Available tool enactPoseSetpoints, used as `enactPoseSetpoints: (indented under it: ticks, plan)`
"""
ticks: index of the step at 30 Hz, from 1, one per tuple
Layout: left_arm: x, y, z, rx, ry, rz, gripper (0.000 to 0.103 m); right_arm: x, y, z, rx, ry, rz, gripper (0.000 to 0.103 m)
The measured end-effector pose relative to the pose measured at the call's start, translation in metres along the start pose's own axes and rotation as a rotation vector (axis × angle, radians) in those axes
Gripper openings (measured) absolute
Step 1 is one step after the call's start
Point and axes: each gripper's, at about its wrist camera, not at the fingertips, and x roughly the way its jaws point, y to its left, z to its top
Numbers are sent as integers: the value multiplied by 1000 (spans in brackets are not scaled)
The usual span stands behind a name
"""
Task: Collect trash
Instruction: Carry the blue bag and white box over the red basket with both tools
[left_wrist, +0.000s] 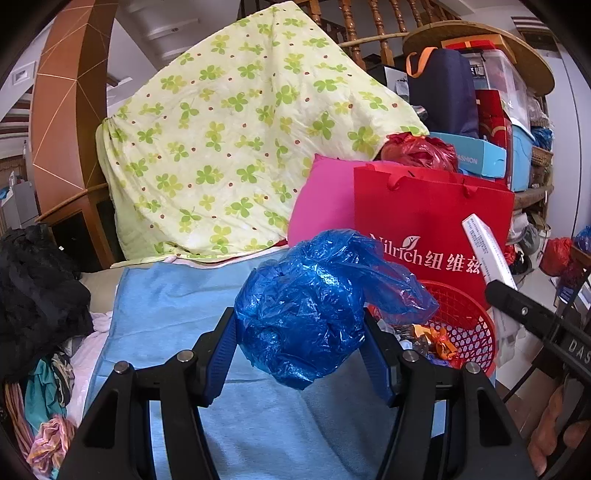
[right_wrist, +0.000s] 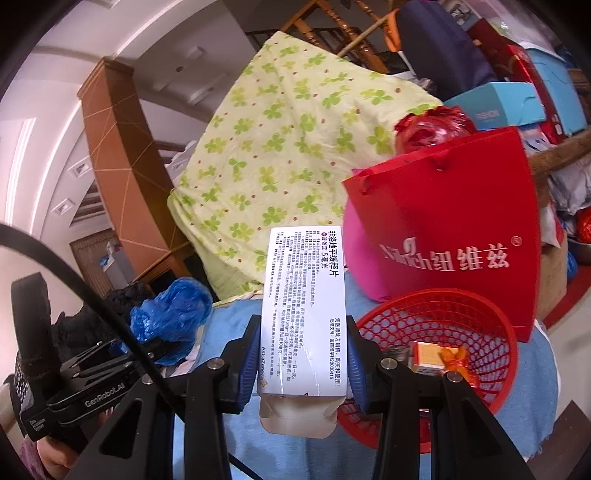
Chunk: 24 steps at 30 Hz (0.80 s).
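Now both grippers carry trash toward the red basket (right_wrist: 439, 354): the right gripper (right_wrist: 301, 363) clamps a white medicine box (right_wrist: 303, 314), long axis upright, just left of the basket; the left gripper (left_wrist: 301, 347) grips a crumpled blue plastic bag (left_wrist: 306, 306), farther left.

A cluttered home: wooden staircase (left_wrist: 369, 26), clover-print quilt (left_wrist: 240, 140), stacked boxes (left_wrist: 495, 122).
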Motion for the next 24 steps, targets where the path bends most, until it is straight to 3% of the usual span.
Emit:
enactPoseSetpoints:
  ticks: [24]
  plan:
    - [29,-62,-1,101,58,-109,65,-22,-94,4,180,-39,-113,44]
